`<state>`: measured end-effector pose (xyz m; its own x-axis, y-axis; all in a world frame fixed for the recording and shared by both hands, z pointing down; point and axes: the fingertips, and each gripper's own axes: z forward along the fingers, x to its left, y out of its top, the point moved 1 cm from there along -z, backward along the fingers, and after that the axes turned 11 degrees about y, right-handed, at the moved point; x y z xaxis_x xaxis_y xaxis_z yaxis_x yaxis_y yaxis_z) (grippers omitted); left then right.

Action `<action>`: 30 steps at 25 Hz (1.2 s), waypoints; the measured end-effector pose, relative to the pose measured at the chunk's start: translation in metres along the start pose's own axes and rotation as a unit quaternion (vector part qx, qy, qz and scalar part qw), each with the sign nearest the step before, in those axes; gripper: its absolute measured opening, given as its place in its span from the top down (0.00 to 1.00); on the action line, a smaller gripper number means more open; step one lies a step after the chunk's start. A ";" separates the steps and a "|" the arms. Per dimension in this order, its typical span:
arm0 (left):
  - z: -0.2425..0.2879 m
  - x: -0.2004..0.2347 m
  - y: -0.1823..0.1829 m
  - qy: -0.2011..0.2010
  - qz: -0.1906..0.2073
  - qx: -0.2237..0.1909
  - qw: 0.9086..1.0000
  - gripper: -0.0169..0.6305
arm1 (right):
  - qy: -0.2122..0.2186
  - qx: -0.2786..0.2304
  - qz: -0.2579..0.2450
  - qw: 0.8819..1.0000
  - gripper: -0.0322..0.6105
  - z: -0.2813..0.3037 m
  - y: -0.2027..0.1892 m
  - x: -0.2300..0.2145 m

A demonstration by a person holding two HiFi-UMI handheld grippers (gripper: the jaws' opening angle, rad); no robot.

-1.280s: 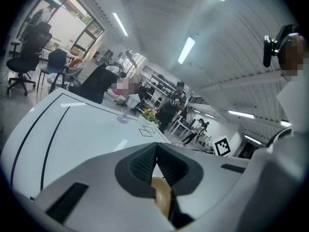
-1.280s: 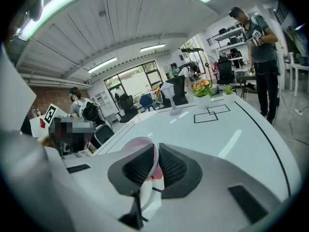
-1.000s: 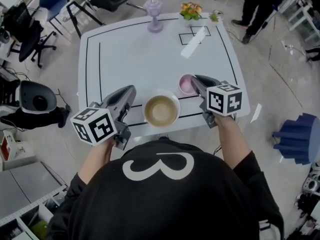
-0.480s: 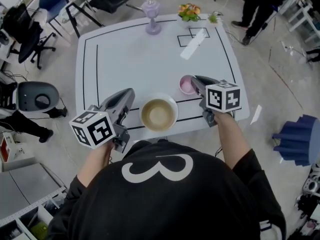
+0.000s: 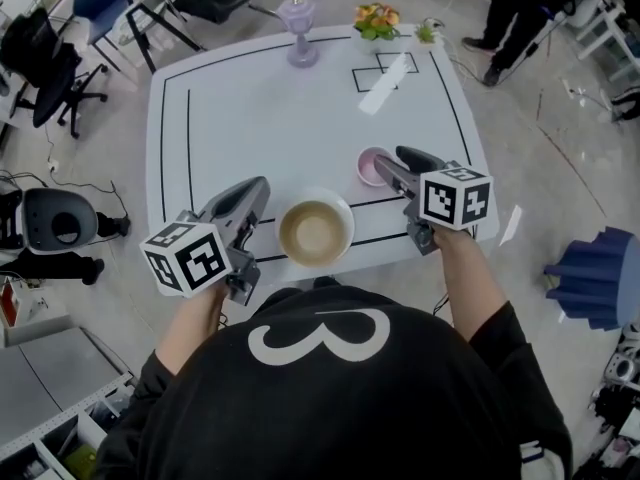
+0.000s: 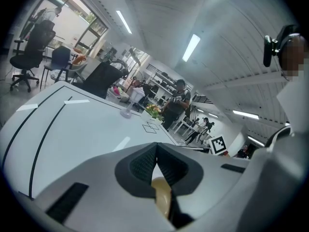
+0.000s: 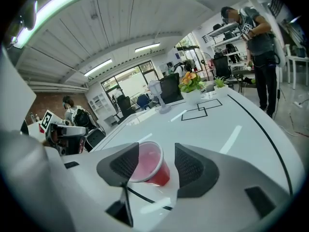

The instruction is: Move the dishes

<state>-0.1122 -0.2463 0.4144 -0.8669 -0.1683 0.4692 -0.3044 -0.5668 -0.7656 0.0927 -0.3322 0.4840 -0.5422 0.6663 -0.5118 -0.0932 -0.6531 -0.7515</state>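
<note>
**Moving the dishes: grip notes on the bowl and the cup**

Looking at a beige bowl [image 5: 315, 232] parked right on the near edge of the white table [image 5: 260, 98], roughly halfway along it. Also a small pink cup [image 5: 373, 167] just beyond it, a bit closer to the right edge.

Got the right gripper [image 5: 395, 161] at the cup with its fingers [image 7: 190, 170] spread wide, one on each side. Doesn't look like any squeeze on it yet.

Got the left gripper [image 5: 256, 194] just left of the bowl, fingers [image 6: 169, 167] pressed together at the tips. Seeing a sliver of something beige in the gap behind those tips. Can't tell whether that's the bowl's rim or something else.

Handling guesses:

- **Cup:** looks like thin, see-through plastic, so probably light, a bit squashy and easy to knock over. Best to close on the side wall below the rim, and gently.
- **Bowl:** looks like glazed ceramic, so likely heavier, stiff, slick and chippable. Better to pinch the left rim with one finger inside and one outside, bite deep and lift level. Worth extra care with it that close to the near edge.
</note>
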 end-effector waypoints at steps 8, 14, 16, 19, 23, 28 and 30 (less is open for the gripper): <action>0.004 -0.004 -0.003 -0.010 0.001 0.007 1.000 0.97 | 0.019 -0.034 -0.013 0.999 0.53 -0.017 0.012 0.020; -0.003 0.000 -0.006 -0.016 0.000 0.017 1.000 0.97 | 0.033 -0.031 -0.022 0.999 0.52 -0.023 0.008 0.051; -0.007 0.000 -0.007 -0.018 0.000 0.023 1.000 0.97 | 0.034 -0.032 -0.021 0.999 0.53 -0.024 0.006 0.060; -0.014 -0.001 -0.005 -0.022 0.003 0.028 0.999 0.97 | 0.040 -0.020 -0.030 0.999 0.54 -0.025 -0.001 0.078; -0.025 0.000 0.000 -0.027 0.008 0.034 0.999 0.97 | 0.053 -0.006 -0.036 0.998 0.54 -0.022 -0.012 0.101; -0.034 0.004 -0.001 -0.028 0.011 0.042 0.999 0.97 | 0.064 0.015 -0.030 0.997 0.55 -0.009 -0.034 0.119; -0.035 0.005 -0.002 -0.030 0.011 0.044 0.999 0.97 | 0.062 0.027 -0.025 0.997 0.55 -0.003 -0.046 0.119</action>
<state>-0.1299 -0.2172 0.4029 -0.8470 -0.2270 0.4806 -0.2486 -0.6301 -0.7357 0.0347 -0.2217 0.4564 -0.4292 0.7356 -0.5240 -0.1652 -0.6343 -0.7552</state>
